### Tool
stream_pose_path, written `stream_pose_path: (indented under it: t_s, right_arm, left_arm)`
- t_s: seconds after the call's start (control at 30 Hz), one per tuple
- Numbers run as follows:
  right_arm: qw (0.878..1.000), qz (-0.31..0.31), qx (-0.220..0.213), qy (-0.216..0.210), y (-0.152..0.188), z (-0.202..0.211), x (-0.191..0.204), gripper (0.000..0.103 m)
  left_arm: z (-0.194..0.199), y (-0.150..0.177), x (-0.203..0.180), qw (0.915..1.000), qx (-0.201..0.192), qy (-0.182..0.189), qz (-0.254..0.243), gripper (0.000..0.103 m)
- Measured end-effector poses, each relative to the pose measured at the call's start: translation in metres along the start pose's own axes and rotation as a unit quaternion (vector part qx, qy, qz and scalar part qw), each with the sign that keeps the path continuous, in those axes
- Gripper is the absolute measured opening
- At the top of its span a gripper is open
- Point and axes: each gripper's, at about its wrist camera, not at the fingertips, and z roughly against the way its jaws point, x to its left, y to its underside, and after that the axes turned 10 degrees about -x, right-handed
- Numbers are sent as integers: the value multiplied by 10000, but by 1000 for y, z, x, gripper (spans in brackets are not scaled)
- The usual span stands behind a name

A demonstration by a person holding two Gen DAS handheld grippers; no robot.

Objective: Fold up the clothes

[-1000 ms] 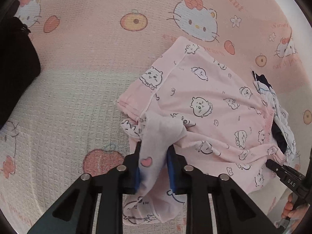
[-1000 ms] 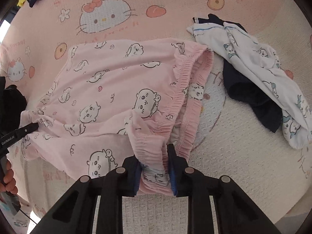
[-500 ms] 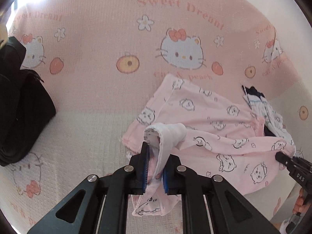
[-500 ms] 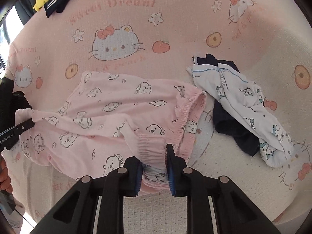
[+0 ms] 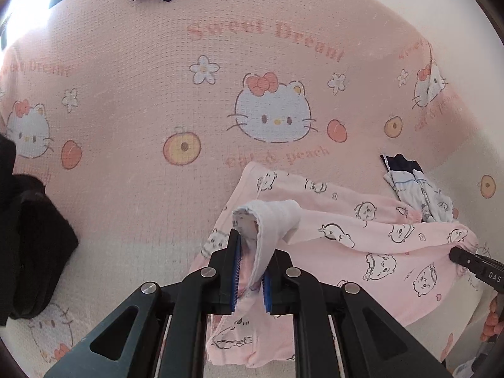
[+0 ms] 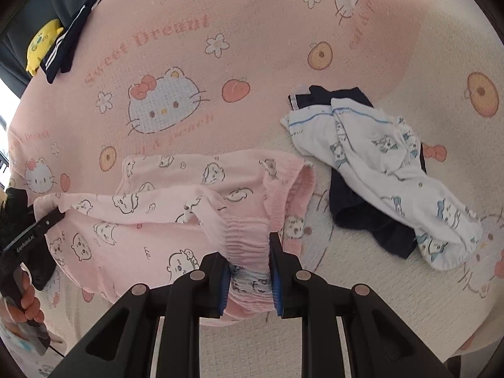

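**Lifting the pink shorts by both ends, ready for the first fold**

Spreading across both views is the pink-and-cream blanket, printed with cartoon cats, peaches and flowers, which serves as the folding surface. On it lie the clothes: the pink shorts near the middle, a white printed garment draped over a dark navy one just beside the shorts' waistband, a black bundle well apart at the blanket's left edge, and a navy striped item at the far side.

The pink shorts are the piece in hand. They hang stretched between the two grippers, partly raised, with their far half resting on the blanket. The left gripper is clenched on a thin bunch of the leg hem, whose pale inner side curls over the fingertips. The right gripper is grasping the gathered elastic waistband, jaws pressed on a thick wad of fabric. Each gripper also shows at the edge of the other's view, a hand around its handle.

I judge this to be the start of the fold on this garment: both ends are secured and the cloth is pulled roughly taut, but no crease is made yet. The next move likely calls for carrying both held points together, either shaking the shorts flat first or bringing the near edge over the far one. Both grips must hold evenly, and the white garment close by could get caught under the waistband.
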Motion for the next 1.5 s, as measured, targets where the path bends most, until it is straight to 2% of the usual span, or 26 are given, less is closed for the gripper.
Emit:
stream_pose_path:
  t_s: [0.13,0.23,0.57,0.67,0.8,0.9,0.97,1.1,1.17,1.2,1.23,1.37,1.4,1.5]
  right_arm:
    - [9998,78,195,42,-8,-13,1,20]
    - [9983,221,517,133,-18,-31,1,20]
    - [9939,-593,897,231,-31,-71,-37,20]
    - [9951,-480,851,180,-35,-75,-37,20]
    - [9942,-327,981,302,-34,-88,-40,20]
    - [9929,-520,1044,242,-34,-95,-47,20]
    - [9933,-525,1002,218,-36,-95,-47,20]
    - [9920,-188,1230,232,-36,-108,-41,21]
    - [9902,48,1364,310,-34,-114,-37,29]
    - [9886,214,1436,402,-31,-116,-34,41]
    - [9866,379,1507,495,-29,-118,-31,49]
    - [9899,522,1246,417,-36,-102,-25,59]
    - [9914,487,1139,415,-38,-97,-26,64]
    - [9946,322,882,438,-44,-84,-32,65]
  left_arm:
    - [-13,-15,-5,9999,6,23,-155,10]
    - [-29,-24,-2,9997,143,174,-96,10]
    - [-90,-40,-2,9969,666,429,21,10]
    - [-114,-40,3,9940,910,484,355,10]
    - [-138,-33,16,9857,1207,642,984,10]
    - [-145,-27,18,9835,1278,648,1105,10]
    - [-149,-28,16,9842,1299,643,1018,10]
    - [-159,-32,14,9844,1409,580,876,10]
    - [-170,-29,15,9795,1705,560,916,10]
    - [-176,-27,14,9762,1897,534,903,10]
    - [-182,-24,13,9731,2093,478,832,10]
    - [-185,-22,7,9666,2467,374,582,12]
    - [-182,-23,7,9671,2453,381,560,12]
    - [-170,-30,6,9719,2285,424,372,12]
